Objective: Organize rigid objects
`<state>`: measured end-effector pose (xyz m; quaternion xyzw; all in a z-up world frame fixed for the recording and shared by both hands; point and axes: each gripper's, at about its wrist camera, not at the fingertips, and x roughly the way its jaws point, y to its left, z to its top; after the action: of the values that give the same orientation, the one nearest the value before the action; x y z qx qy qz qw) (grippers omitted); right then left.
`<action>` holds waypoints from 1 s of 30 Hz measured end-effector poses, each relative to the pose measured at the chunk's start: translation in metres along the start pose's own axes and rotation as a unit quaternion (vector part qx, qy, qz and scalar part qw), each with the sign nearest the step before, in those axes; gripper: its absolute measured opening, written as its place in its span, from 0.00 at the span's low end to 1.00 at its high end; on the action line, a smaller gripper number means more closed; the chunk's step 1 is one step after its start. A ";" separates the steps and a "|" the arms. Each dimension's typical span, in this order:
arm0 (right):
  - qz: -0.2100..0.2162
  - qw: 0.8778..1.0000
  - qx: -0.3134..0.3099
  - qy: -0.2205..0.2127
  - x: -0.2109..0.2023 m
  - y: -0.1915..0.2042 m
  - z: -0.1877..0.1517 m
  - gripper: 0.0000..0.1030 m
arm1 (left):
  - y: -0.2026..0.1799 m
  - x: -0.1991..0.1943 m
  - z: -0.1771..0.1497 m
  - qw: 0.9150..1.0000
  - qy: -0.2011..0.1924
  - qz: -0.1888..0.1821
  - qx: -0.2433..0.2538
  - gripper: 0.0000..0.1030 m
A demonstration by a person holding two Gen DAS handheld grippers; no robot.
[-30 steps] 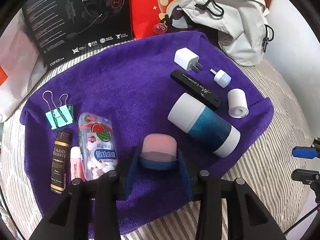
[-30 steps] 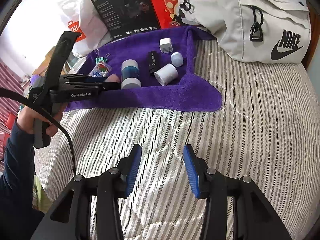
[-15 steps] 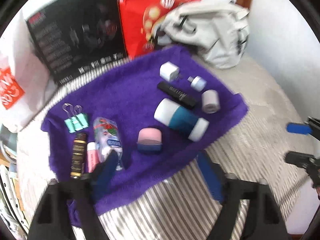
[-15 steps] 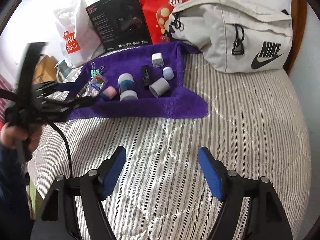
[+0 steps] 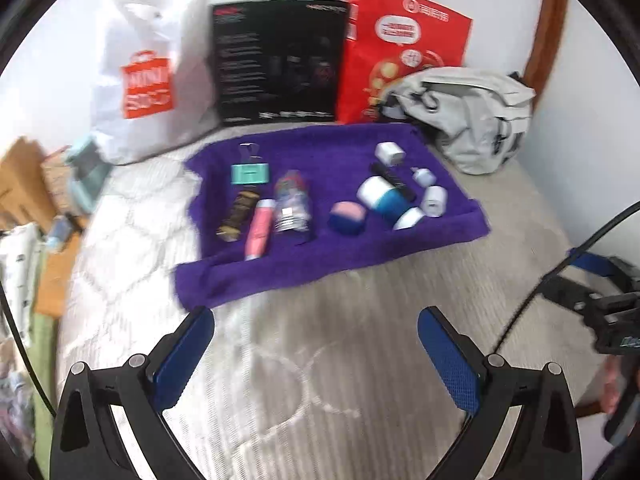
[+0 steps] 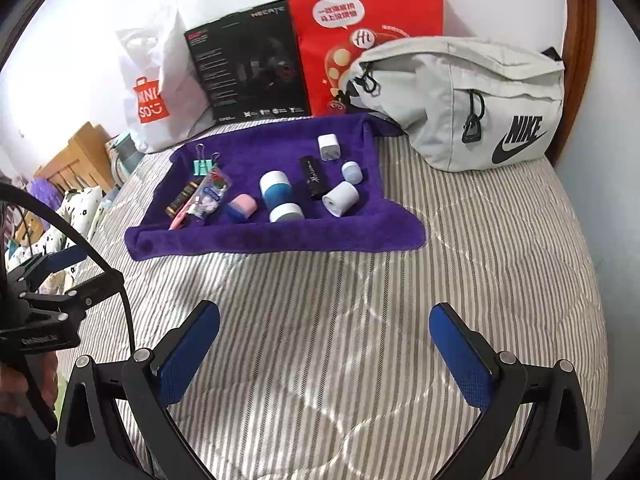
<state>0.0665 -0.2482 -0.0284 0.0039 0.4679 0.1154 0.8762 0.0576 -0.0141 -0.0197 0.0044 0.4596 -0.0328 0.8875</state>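
Left gripper (image 5: 316, 344) pulled back from pink-blue case (image 5: 347, 217), both grippers spread empty, cylinder (image 6: 279, 196) lying lengthwise toward camera

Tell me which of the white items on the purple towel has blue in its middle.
The large cylinder, lying on its side between the pink-topped box and the black stick; the other white items have no blue band.

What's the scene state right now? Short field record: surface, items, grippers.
surface: striped bedcover with purple towel spread on it
left group on towel: green binder clips, dark lighter, pink tube, candy pack
right group on towel: pink-blue case, blue-white cylinder, black stick, white charger, tape roll
left gripper: open, empty, off the towel
right gripper: open, empty, over bedcover
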 end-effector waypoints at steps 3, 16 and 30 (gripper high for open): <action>-0.010 1.000 -0.002 -0.002 -0.007 0.007 -0.006 1.00 | 0.004 -0.009 -0.010 1.000 -0.001 0.013 -0.004 1.00; -0.045 0.999 0.005 0.005 -0.020 0.012 -0.025 1.00 | -0.006 -0.057 -0.026 0.999 -0.035 -0.009 -0.008 1.00; -0.057 0.998 -0.002 -0.008 -0.035 0.020 -0.026 1.00 | -0.003 -0.066 -0.028 0.999 -0.045 -0.014 -0.023 1.00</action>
<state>0.0226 -0.2389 -0.0122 -0.0234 0.4604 0.0659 0.8849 -0.0038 -0.0127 0.0182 -0.0238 0.4201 -0.0348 0.9065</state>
